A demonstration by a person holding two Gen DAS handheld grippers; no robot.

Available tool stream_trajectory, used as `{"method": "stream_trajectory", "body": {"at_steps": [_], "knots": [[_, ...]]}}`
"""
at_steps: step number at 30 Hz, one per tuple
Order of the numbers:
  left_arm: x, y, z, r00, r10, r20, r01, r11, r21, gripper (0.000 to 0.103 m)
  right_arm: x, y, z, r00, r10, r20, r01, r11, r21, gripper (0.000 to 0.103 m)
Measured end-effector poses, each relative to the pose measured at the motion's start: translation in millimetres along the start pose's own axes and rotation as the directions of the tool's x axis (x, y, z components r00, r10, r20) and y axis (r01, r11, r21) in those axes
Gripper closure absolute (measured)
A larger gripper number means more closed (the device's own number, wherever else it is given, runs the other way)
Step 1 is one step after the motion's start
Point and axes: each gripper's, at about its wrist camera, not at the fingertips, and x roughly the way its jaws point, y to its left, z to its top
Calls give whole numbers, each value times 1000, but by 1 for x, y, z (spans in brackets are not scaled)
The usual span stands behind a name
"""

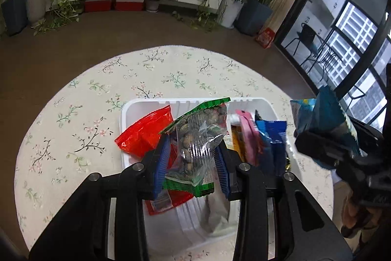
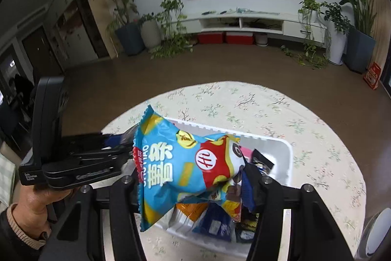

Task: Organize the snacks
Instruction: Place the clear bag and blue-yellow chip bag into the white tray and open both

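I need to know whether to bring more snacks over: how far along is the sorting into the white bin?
Partly done: the white bin already holds several packets, among them a red packet and a pink one. In hand: the left gripper clamps a clear green-edged nut packet, the right gripper a blue snack bag, both above the bin. Left: placing those two.

Packets crowd the white bin (image 1: pixel 273 114), while the floral tablecloth (image 1: pixel 80 129) around it lies open for passage.
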Motion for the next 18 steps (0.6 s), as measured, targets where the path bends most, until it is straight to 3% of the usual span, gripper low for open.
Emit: {"method": "stream_trajectory", "body": {"at_steps": [7, 18], "knots": [[36, -11, -5, 998, 50, -30, -48, 996, 78, 69, 39, 11, -26, 993, -102, -57, 94, 987, -133, 43], [59, -27, -8, 996, 81, -31, -76, 987, 139, 64, 60, 16, -33, 980, -179, -86, 158, 964, -213, 41]]}}
